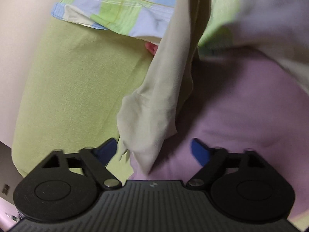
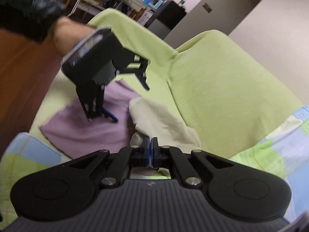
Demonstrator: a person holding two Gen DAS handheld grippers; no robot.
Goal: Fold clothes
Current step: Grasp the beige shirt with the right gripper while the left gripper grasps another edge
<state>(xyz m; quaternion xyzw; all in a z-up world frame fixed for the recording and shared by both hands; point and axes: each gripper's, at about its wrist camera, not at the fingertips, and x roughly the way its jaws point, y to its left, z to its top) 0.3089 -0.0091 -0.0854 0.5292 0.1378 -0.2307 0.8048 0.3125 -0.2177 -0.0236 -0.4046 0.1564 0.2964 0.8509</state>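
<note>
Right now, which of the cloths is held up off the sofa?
The cream cloth: the shut right tool pinches its edge, so it hangs. The purple cloth lies flat, and the checked cloth rests behind.

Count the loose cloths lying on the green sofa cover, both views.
2. A purple cloth lies spread flat under the left gripper; a cream cloth lies beside it, one end pinched in the right gripper. More may be hidden beneath.
</note>
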